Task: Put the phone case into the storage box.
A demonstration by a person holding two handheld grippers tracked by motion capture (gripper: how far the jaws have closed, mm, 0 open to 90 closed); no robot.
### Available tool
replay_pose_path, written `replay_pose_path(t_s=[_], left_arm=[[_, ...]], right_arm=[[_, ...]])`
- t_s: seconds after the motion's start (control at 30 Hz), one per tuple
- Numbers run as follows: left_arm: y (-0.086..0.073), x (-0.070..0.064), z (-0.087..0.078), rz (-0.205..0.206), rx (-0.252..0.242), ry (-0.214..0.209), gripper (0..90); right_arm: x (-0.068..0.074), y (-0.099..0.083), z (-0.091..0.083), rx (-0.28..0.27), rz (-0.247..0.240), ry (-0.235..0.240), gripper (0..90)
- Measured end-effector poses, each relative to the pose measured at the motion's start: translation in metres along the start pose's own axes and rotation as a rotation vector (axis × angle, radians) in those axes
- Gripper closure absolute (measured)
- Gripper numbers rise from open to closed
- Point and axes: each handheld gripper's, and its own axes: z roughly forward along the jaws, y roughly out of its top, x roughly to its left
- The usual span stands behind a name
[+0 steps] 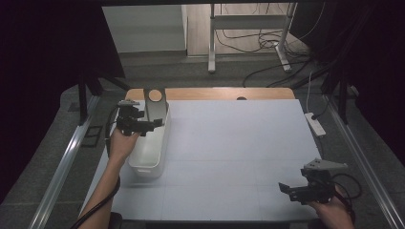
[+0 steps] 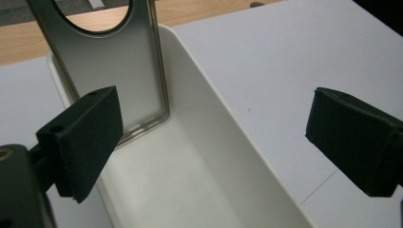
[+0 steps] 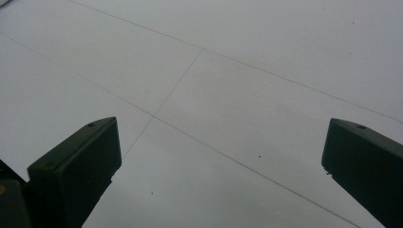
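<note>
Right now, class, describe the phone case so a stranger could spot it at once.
Find the white table, then the white bin at its left edge. Standing in the bin's far end, leaning on its wall, is the phone case: grey, translucent, with a round hole near its top.

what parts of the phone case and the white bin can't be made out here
- Phone case: in the left gripper view its top is cut off by the frame's upper edge, and the near jaw hides its lower left corner.
- Phone case in the high view: the left gripper covers its lower end.
- White bin: in the left gripper view its near end runs off the bottom edge.
</note>
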Motion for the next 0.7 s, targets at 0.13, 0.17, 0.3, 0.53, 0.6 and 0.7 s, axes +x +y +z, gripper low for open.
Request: replay_pose_path(t_s=[0.13, 0.17, 0.3, 0.53, 0.6, 0.7], left_arm=[[-0.001, -0.008, -0.001, 0.024, -0.005, 0.002, 3.7], [-0.001, -0.010, -0.001, 0.027, -0.010, 0.000, 3.6], [-0.002, -0.018, -0.005, 0.029, -0.017, -0.010, 3.3], [-0.005, -0.026, -0.007, 0.030, -0.010, -0.019, 3.1], [-0.005, -0.028, -0.006, 0.031, -0.006, -0.027, 2.9], [-0.008, -0.032, -0.005, 0.038, 0.003, -0.027, 2.2]], right_arm=[[0.000, 0.000, 0.000, -0.001, -0.002, 0.001, 0.0], [0.000, 0.000, 0.000, -0.002, -0.003, 0.002, 0.0], [0.000, 0.000, 0.000, -0.001, -0.005, 0.010, 0.0], [0.000, 0.000, 0.000, -0.006, -0.011, 0.015, 0.0], [0.000, 0.000, -0.001, -0.005, -0.008, 0.016, 0.0], [0.000, 0.000, -0.001, -0.009, -0.012, 0.018, 0.0]])
